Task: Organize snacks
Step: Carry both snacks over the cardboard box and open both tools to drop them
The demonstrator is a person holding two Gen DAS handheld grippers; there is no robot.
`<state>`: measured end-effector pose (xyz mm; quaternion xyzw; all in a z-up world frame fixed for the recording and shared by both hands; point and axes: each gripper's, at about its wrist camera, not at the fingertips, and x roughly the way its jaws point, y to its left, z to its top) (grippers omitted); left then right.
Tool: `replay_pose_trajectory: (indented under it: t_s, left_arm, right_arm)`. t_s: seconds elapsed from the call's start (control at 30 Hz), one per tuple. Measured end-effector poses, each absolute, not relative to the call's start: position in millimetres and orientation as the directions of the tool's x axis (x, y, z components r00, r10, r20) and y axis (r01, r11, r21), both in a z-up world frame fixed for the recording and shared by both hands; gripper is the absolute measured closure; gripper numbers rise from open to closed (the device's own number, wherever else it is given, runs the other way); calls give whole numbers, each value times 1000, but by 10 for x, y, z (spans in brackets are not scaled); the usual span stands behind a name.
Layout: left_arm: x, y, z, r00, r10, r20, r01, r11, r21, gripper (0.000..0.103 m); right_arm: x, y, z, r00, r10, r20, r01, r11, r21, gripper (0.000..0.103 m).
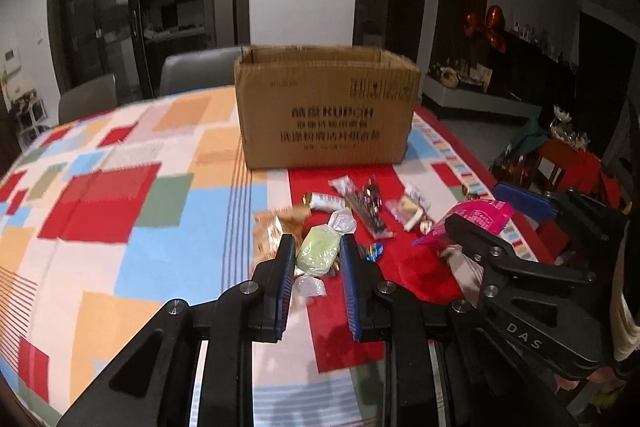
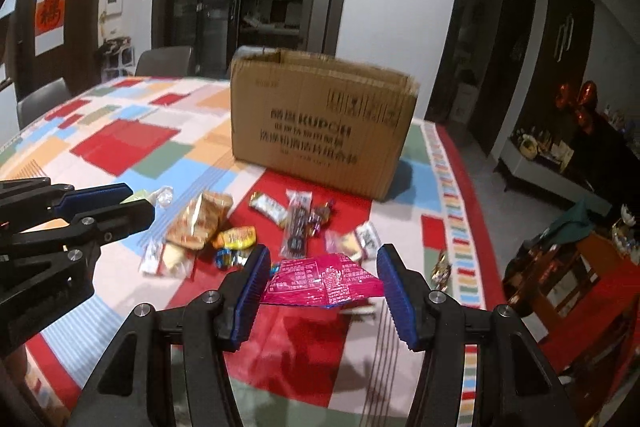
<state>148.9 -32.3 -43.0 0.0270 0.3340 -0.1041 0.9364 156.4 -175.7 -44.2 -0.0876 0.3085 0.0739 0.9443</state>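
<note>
With both tongs loaded, I hold above the table (image 1: 120, 155): the left gripper (image 1: 318, 251) is clenched on a green candy (image 1: 320, 251), the right gripper (image 2: 320, 281) grasps a pink packet (image 2: 320, 283) by its side edges. More snacks (image 2: 256, 227) lie on the cloth just before the open box (image 2: 320, 131). Done well, I judge, each load clears the near rim and hangs over the opening before I release, the thin packet kept flat so it cannot slide free.

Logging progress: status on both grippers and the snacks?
Left gripper shut on pale green wrapped candy. Right gripper gripping pink foil packet. Brown cardboard box ahead, unobstructed.
</note>
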Motion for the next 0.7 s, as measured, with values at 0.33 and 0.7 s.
replay_pose_trajectory:
  t_s: [0.33, 0.7]
  left_arm:
    - [1663, -322, -45, 807, -200, -555, 228, 973, -18, 80]
    - [2074, -271, 328, 824, -219, -523, 223, 973, -56, 80]
  right_arm:
    - [1651, -1843, -18, 860, 79, -505, -149, 984, -99, 46]
    - [1996, -1891, 421, 904, 87, -418, -122, 991, -56, 46]
